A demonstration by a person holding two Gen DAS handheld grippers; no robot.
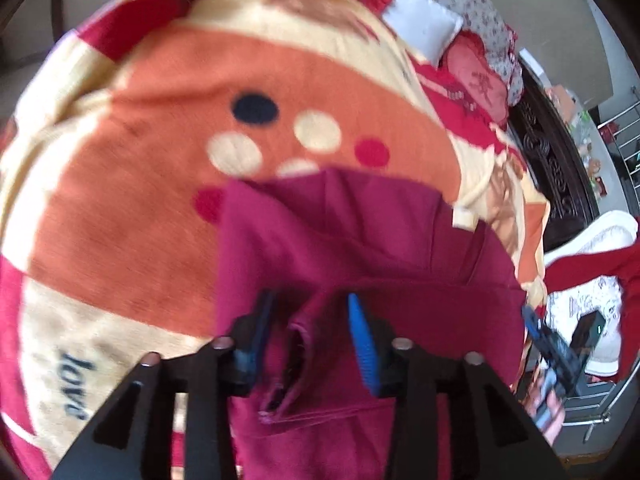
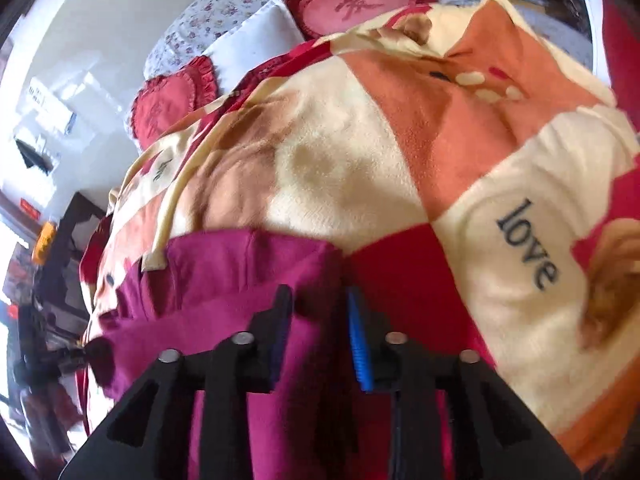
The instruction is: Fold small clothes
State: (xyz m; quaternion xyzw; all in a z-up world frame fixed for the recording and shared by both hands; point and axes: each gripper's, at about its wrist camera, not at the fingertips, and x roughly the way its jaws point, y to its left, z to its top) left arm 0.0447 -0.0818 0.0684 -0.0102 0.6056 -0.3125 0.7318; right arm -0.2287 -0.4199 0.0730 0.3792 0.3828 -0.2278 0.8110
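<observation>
The magenta garment is lying on the patterned blanket. I am holding my left gripper open astride a raised fold, pads clear. My right gripper is hovering narrowly parted at the garment's edge, gripping nothing.

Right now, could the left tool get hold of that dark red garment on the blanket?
Probably yes. The left tool stands open right over the dark red garment, a raised fold of cloth sits between its fingers, and nothing blocks it.
</observation>
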